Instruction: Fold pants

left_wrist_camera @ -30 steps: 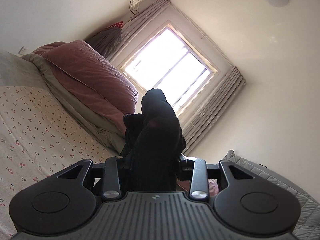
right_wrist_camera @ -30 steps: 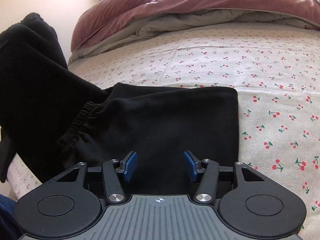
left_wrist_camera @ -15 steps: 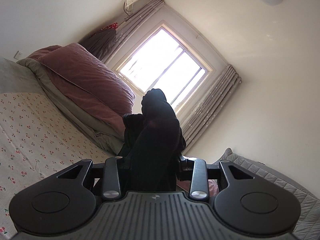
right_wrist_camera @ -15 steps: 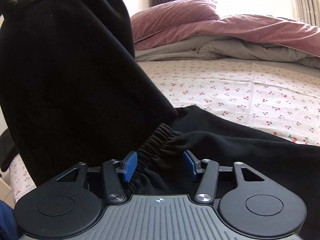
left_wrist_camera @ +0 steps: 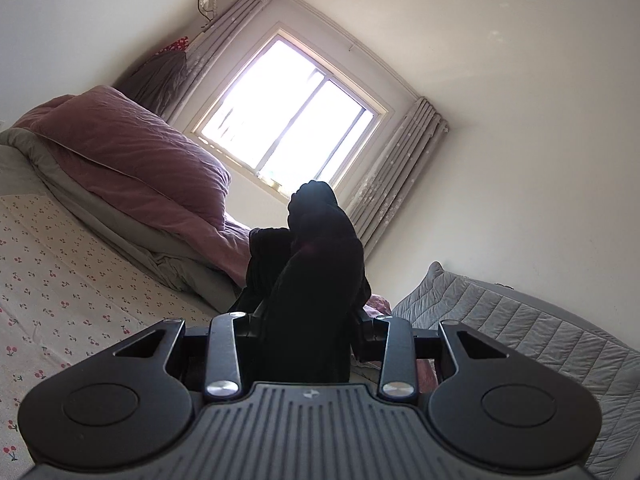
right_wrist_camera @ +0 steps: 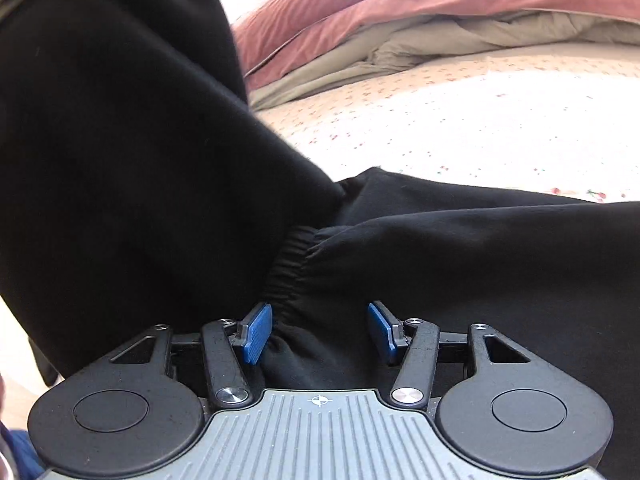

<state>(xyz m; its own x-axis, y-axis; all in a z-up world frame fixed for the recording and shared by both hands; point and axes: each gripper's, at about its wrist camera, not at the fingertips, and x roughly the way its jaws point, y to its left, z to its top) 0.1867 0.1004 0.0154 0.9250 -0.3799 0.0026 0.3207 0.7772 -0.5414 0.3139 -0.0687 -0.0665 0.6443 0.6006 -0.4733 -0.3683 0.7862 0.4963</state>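
The black pants [right_wrist_camera: 480, 248] lie on the cherry-print bed sheet [right_wrist_camera: 440, 128]. One part of them hangs lifted as a big black fold [right_wrist_camera: 120, 120] at the left of the right wrist view. My left gripper [left_wrist_camera: 308, 320] points level and is shut on a bunch of the black pants [left_wrist_camera: 312, 264], which hides its fingertips. My right gripper [right_wrist_camera: 320, 320] tilts down over the lying cloth. Its blue pads [right_wrist_camera: 256, 332] stand apart, with the gathered elastic band [right_wrist_camera: 292, 264] just ahead between them and no squeeze on the cloth.
A maroon quilt over grey bedding [left_wrist_camera: 132, 160] is piled at the head of the bed, also in the right wrist view [right_wrist_camera: 400, 4]. A bright window [left_wrist_camera: 288, 120] with grey curtains is behind it. A grey quilted cover [left_wrist_camera: 520, 328] lies at the right.
The right gripper has slid left across the pants to the elastic band, and the lifted fold now fills its left side. The left view has rolled slightly, with the same bunch held.
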